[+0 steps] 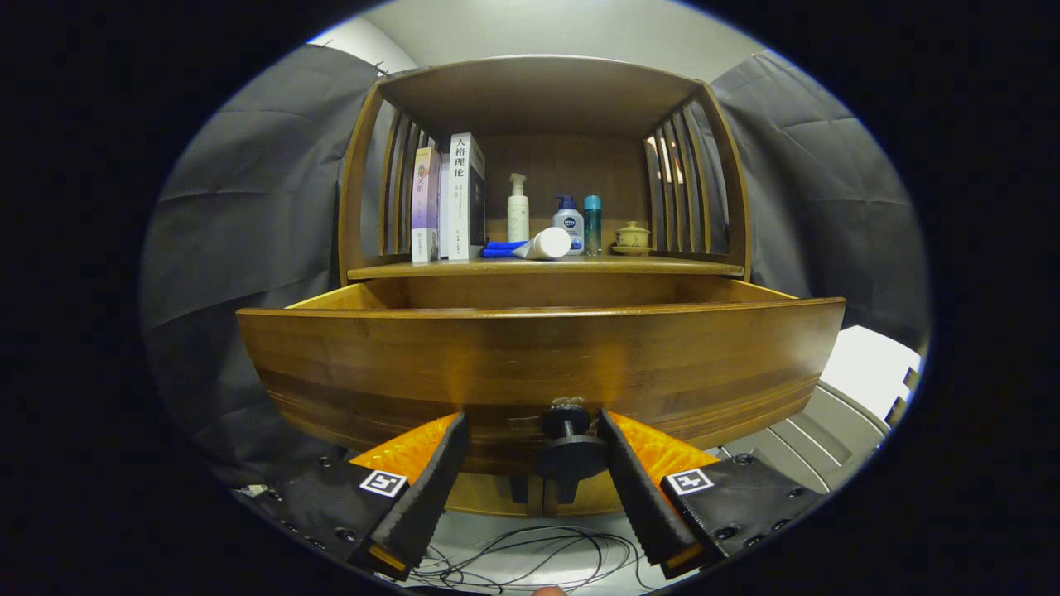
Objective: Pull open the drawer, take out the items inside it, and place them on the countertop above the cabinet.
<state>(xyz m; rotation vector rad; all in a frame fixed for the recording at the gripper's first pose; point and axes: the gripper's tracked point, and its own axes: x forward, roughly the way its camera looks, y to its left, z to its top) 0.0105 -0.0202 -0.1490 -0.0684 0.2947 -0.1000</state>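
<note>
Tongs [532,437] gape astride knob [568,447] of pulled-out drawer [538,364].

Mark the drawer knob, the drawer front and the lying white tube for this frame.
drawer knob [568,439], gripper view: the dark round knob between the open fingers.
drawer front [530,364], gripper view: middle of the wooden front panel.
white tube [546,244], gripper view: its body, lying on the countertop [662,266].
</note>
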